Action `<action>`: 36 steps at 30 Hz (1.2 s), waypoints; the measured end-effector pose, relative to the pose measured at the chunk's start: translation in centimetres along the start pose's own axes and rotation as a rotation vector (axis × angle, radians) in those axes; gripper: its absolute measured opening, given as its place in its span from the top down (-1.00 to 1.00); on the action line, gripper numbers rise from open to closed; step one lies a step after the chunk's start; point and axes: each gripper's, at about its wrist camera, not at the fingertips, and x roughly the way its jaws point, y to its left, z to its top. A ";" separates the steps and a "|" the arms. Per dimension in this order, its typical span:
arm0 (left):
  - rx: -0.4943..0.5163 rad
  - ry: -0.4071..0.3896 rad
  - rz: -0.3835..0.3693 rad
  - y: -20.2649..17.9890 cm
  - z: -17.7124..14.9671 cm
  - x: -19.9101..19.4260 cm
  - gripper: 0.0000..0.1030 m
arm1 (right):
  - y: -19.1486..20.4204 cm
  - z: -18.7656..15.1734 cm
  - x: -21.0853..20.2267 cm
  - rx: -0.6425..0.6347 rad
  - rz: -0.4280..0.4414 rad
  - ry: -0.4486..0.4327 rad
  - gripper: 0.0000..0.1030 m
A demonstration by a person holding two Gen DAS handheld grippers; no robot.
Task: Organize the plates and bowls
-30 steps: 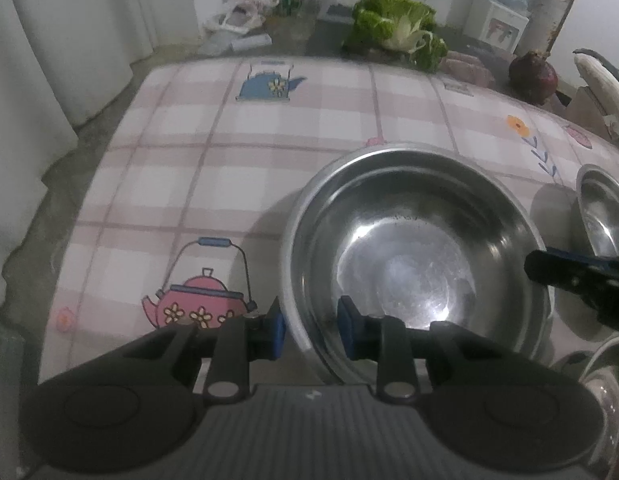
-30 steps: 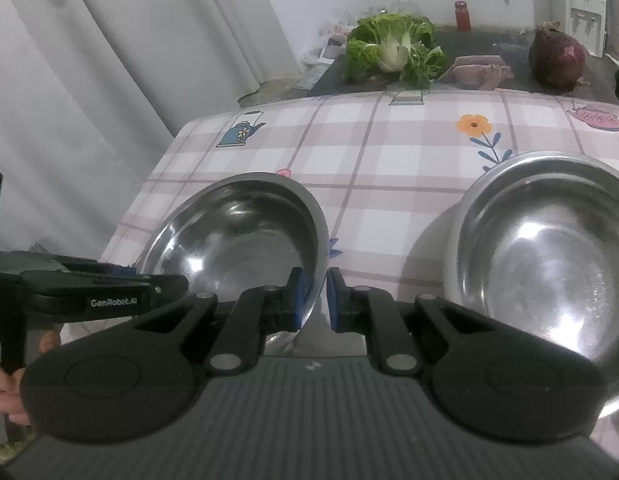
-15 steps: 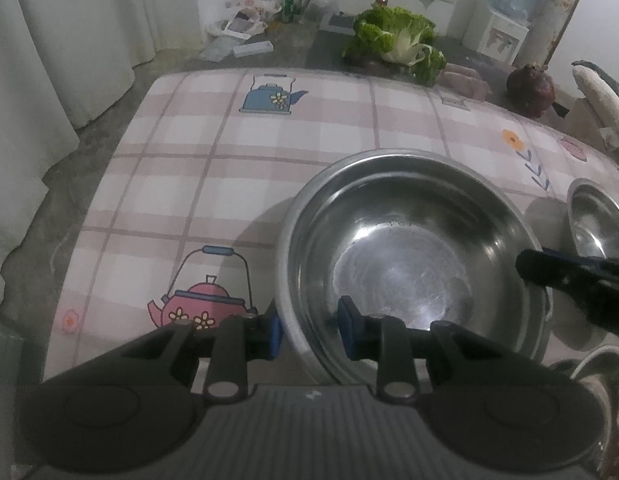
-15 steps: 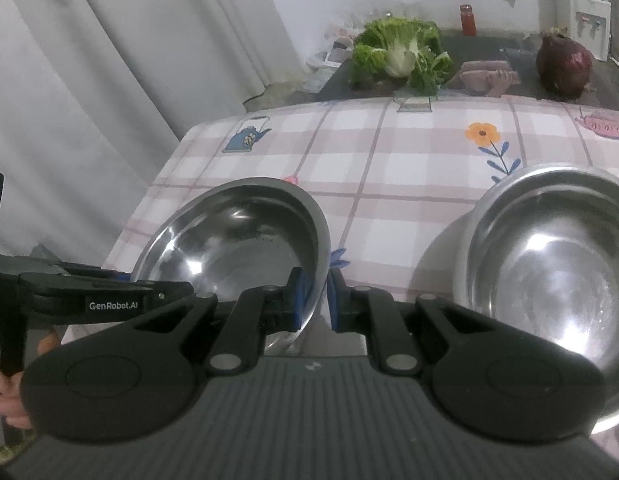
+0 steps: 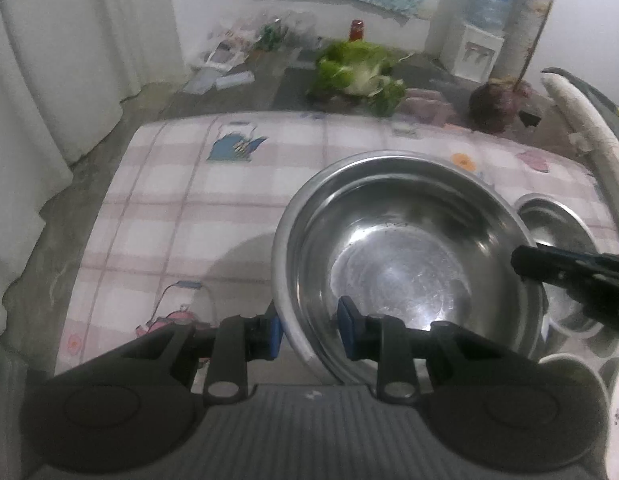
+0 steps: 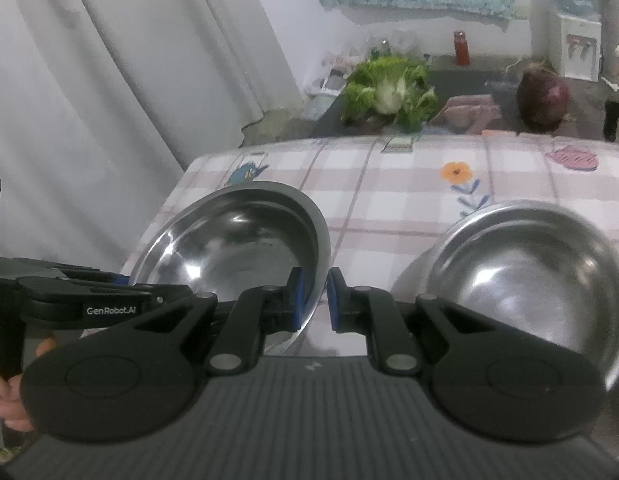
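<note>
Steel bowls: two; big bowl [image 5: 405,256], second bowl [image 6: 525,276]
Left gripper [image 5: 309,330]: pinching big bowl rim
Right gripper [image 6: 314,300]: pinching big bowl rim
Desk [image 5: 181,208]: one

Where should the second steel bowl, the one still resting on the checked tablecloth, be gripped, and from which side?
Take the second steel bowl by its thin rolled rim, one finger inside and one outside. Its smooth curved wall offers no other purchase. Coming in from the near edge looks best, where the rim faces the right gripper, which is shut on the large steel bowl.
</note>
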 end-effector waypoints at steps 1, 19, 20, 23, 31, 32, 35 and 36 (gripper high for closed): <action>0.008 -0.005 -0.005 -0.7 0.2 -0.3 0.45 | -0.4 0.1 -0.6 0.006 -0.001 -0.006 0.78; 0.171 -0.002 -0.091 -15.2 2.6 2.0 0.43 | -12.2 -0.4 -9.6 0.106 -0.149 -0.091 0.75; 0.179 0.003 -0.089 -15.7 2.6 2.5 0.43 | -12.8 -0.6 -9.7 0.107 -0.159 -0.086 0.75; 0.200 0.026 -0.079 -17.1 2.4 3.9 0.43 | -14.2 -1.0 -9.4 0.105 -0.178 -0.070 0.75; 0.241 0.050 -0.036 -18.5 1.9 5.9 0.38 | -16.2 -2.0 -6.8 0.072 -0.204 -0.017 0.72; 0.248 0.047 -0.031 -18.6 1.9 5.9 0.37 | -16.2 -2.1 -6.6 0.062 -0.208 -0.015 0.72; 0.259 0.036 -0.028 -18.6 2.0 5.6 0.32 | -16.3 -2.1 -6.4 0.044 -0.213 -0.012 0.71; 0.261 0.029 -0.029 -18.6 2.1 5.4 0.28 | -16.4 -2.0 -6.5 0.045 -0.213 -0.014 0.69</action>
